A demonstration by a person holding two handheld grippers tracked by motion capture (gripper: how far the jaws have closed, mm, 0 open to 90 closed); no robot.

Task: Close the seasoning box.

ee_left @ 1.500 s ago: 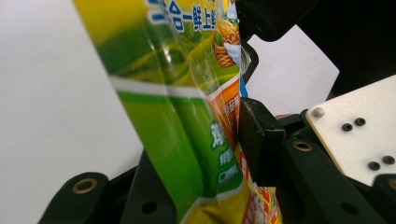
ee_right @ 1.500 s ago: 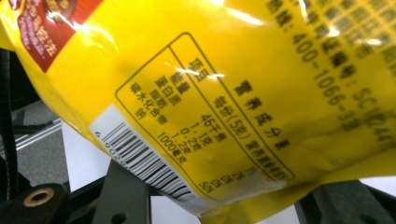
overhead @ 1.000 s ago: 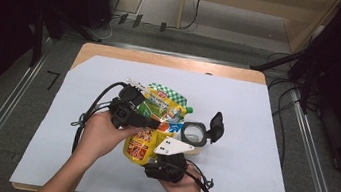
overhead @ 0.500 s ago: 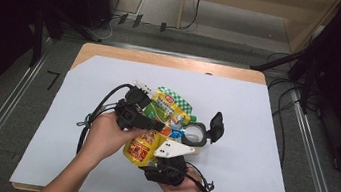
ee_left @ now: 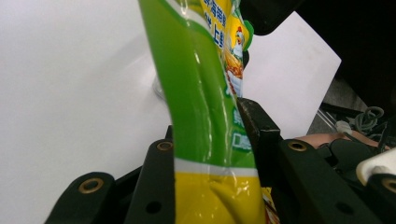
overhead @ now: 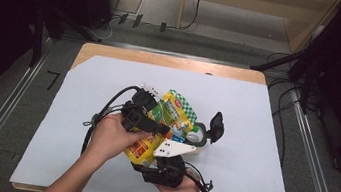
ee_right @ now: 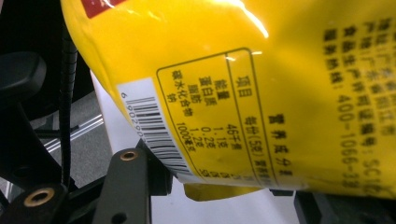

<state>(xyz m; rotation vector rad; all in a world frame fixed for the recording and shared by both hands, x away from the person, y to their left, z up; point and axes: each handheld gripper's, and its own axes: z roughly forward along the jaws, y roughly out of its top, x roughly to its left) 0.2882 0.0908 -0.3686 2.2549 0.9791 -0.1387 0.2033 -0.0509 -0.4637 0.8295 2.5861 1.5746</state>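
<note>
The yellow-and-green seasoning pouch (overhead: 162, 125) is lifted off the white surface (overhead: 253, 138), between both hands. The left tool (ee_left: 210, 154) is clenched on its green part; the right tool (ee_right: 215, 186), whose jaws have just been closing, has the yellow bottom between them, firm grasp uncertain. Picking up looks done; wherever the pouch is to go remains.

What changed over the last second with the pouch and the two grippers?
Little. The green and yellow pouch tipped slightly, its top now leaning more toward the far right. The right gripper has just been closing, with the pouch's yellow end between its jaws. The left gripper opened slightly yet stays clamped on the green part. Both hands kept their places, and the small jar and white sheet stayed put.
</note>
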